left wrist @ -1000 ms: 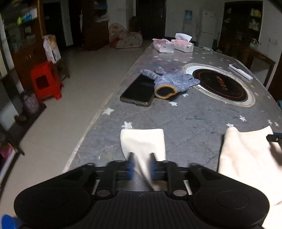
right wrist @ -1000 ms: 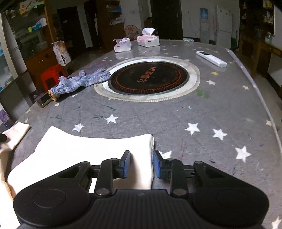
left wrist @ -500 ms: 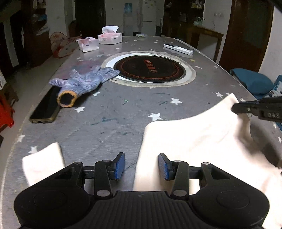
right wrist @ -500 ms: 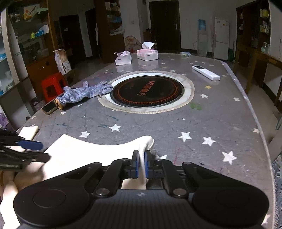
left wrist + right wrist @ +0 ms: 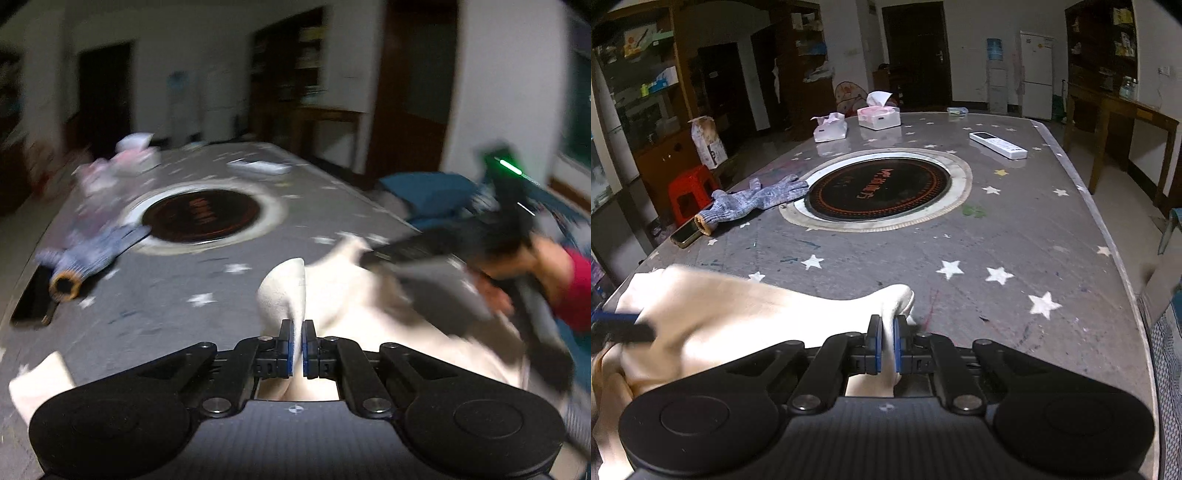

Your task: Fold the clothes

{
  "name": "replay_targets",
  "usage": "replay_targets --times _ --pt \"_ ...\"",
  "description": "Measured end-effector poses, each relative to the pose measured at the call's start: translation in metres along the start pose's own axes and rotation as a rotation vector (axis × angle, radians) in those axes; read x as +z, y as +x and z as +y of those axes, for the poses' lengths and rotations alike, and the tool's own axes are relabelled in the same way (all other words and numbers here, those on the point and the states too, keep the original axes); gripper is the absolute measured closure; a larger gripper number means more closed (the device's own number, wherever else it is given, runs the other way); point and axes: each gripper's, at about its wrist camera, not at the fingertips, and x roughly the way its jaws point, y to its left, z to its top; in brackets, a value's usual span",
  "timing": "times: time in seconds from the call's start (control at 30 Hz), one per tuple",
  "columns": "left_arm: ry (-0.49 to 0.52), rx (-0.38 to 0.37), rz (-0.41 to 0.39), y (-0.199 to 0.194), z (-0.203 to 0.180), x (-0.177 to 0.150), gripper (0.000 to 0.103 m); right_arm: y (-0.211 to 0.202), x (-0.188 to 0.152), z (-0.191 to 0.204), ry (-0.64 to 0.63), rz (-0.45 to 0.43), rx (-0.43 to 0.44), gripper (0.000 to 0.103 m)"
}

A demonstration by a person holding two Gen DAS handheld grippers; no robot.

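- Mid-fold: cream garment [image 5: 738,317] bunched at near bench [image 5: 1015,229] edge.
- Left gripper [image 5: 295,345] pinched on cloth corner; right gripper [image 5: 886,345] likewise.
- Next, probably: carrying both corners together, evenly, edges aligned.

Take the round cooktop [image 5: 879,188] set in the middle of the table [image 5: 1034,236] as your landmark: the glove [image 5: 753,199] lies just to its left with its fingertips touching the rim, and the phone [image 5: 685,234] lies beyond the glove's cuff at the table's left edge. Behind the cooktop you have two tissue boxes [image 5: 879,116], and behind it to the right the remote [image 5: 997,145]. In front of it, at your near edge, lies the garment [image 5: 738,317], with a smaller folded cloth [image 5: 40,376] to its left.
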Motion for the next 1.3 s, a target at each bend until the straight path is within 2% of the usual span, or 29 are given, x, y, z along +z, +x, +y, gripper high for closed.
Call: replay_targets --times 0.17,0.27,0.37,0.43,0.47,0.5,0.7,0.77,0.9,1.0,1.1,1.23,1.3 --pt "0.104 -0.138 0.075 -0.003 -0.041 -0.026 0.096 -0.011 -0.01 -0.008 0.03 -0.004 -0.009 0.097" --pt "0.135 -0.16 0.109 0.001 -0.047 -0.033 0.093 -0.016 -0.015 -0.011 0.047 -0.004 -0.011 0.097" --pt "0.126 -0.153 0.068 -0.003 -0.041 -0.025 0.092 -0.02 -0.018 -0.013 0.056 -0.004 -0.013 0.097" --pt "0.12 -0.124 0.036 -0.002 -0.034 -0.016 0.082 -0.021 -0.019 -0.014 0.063 -0.005 -0.012 0.097" --pt "0.116 -0.104 0.029 0.0 -0.031 -0.013 0.071 -0.022 -0.019 -0.015 0.067 -0.006 -0.011 0.097" --pt "0.111 -0.084 0.022 0.003 -0.028 -0.01 0.067 -0.022 -0.02 -0.016 0.074 -0.008 -0.009 0.097" --pt "0.092 -0.084 0.117 0.034 -0.018 -0.01 0.067 -0.023 -0.019 -0.016 0.078 -0.009 -0.008 0.097" --pt "0.085 -0.089 0.141 0.041 -0.015 -0.012 0.069 -0.023 -0.019 -0.016 0.072 -0.008 -0.007 0.097" --pt "0.063 -0.109 0.162 0.049 -0.008 -0.012 0.094 -0.021 -0.017 -0.015 0.061 -0.003 -0.006 0.097" --pt "0.051 -0.099 0.137 0.04 -0.002 -0.01 0.101 -0.019 -0.015 -0.016 0.059 0.002 -0.005 0.097" --pt "-0.003 -0.028 0.091 0.034 0.018 0.0 0.103 -0.017 -0.012 -0.017 0.06 0.003 -0.011 0.097" --pt "-0.123 0.11 0.034 0.03 0.063 0.019 0.103 -0.013 -0.002 -0.021 0.061 -0.006 -0.027 0.097" --pt "-0.138 0.067 0.043 0.028 0.068 0.021 0.103 -0.011 0.001 -0.02 0.053 -0.005 -0.029 0.097"
